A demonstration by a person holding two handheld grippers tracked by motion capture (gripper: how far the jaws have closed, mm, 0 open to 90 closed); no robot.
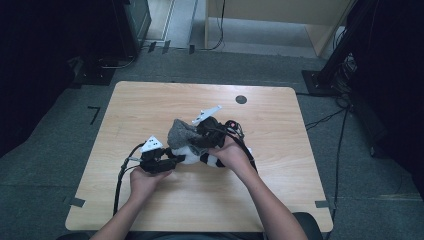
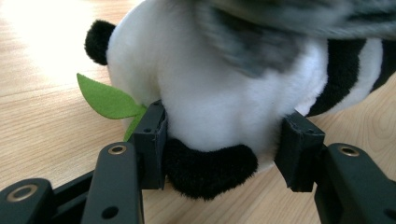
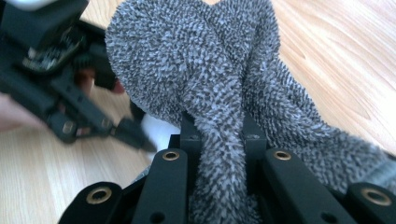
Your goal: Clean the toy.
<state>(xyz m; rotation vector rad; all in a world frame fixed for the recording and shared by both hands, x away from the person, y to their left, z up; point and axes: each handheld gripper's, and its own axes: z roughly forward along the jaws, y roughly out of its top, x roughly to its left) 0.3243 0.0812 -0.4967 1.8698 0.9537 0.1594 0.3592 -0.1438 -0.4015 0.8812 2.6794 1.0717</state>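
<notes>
— High view: left gripper point(image 1: 172, 161) and right gripper point(image 1: 200, 139) close together mid-bench point(image 1: 150, 100), both at the plush toy point(image 1: 192, 154).
— Left gripper view?
— Clamped on the plush toy point(image 2: 219, 93), pads pressed into white fur on both sides, black patch bulging between. Green felt leaf point(image 2: 107, 99) just beside the left pad. Toy resting on the bench.
— Right gripper view?
— Pinched tight on a fold of grey cloth point(image 3: 210, 93), bunched up above the jaws. Other gripper blurred at upper left.
— Cloth against the toy?
— Draped over its top, touching.
</notes>
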